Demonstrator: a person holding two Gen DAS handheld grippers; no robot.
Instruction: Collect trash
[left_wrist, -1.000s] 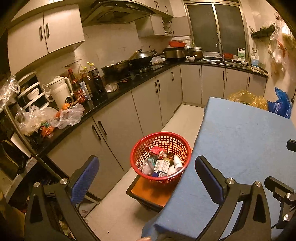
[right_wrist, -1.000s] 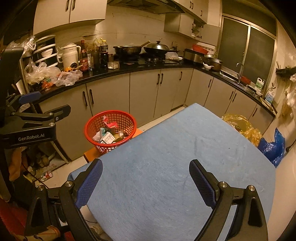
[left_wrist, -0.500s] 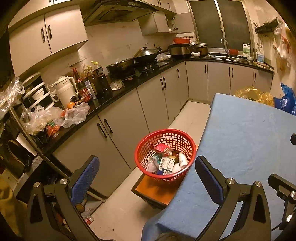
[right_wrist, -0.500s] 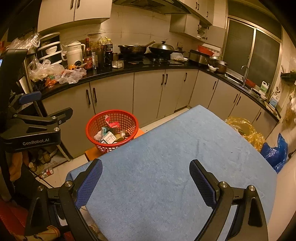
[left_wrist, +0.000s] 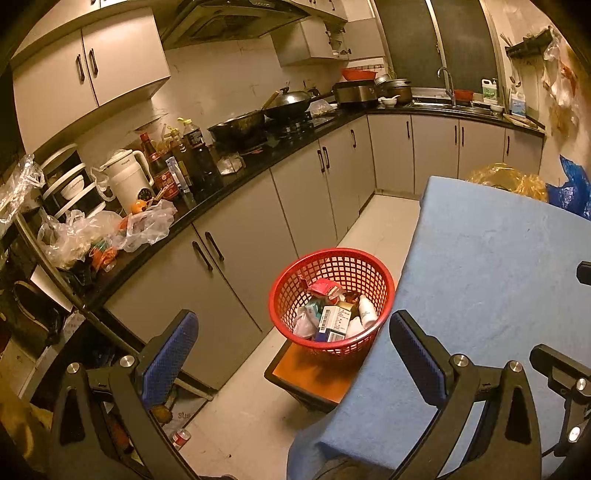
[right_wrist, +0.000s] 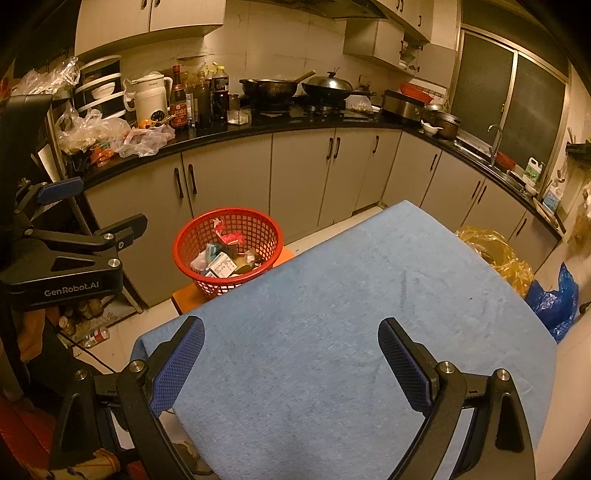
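Red plastic basket (left_wrist: 331, 295), full of trash, is kept ahead of the left hand-held gripper (left_wrist: 291, 354); both hand-held grippers (right_wrist: 291, 360) are spread, nothing held.

Kitchen, dim yellowish light. Pale tiled floor (left_wrist: 384, 225). L-shaped run of grey base cabinets (right_wrist: 303, 173) with dark handles under a black countertop (right_wrist: 258, 127), left and far. Grey wall cupboards (left_wrist: 88, 70) above; range hood (left_wrist: 229, 22) over the stove. Dark window (right_wrist: 509, 99) far right, above the sink tap (right_wrist: 493, 138). Near right, a table covered in blue cloth (right_wrist: 351, 332).
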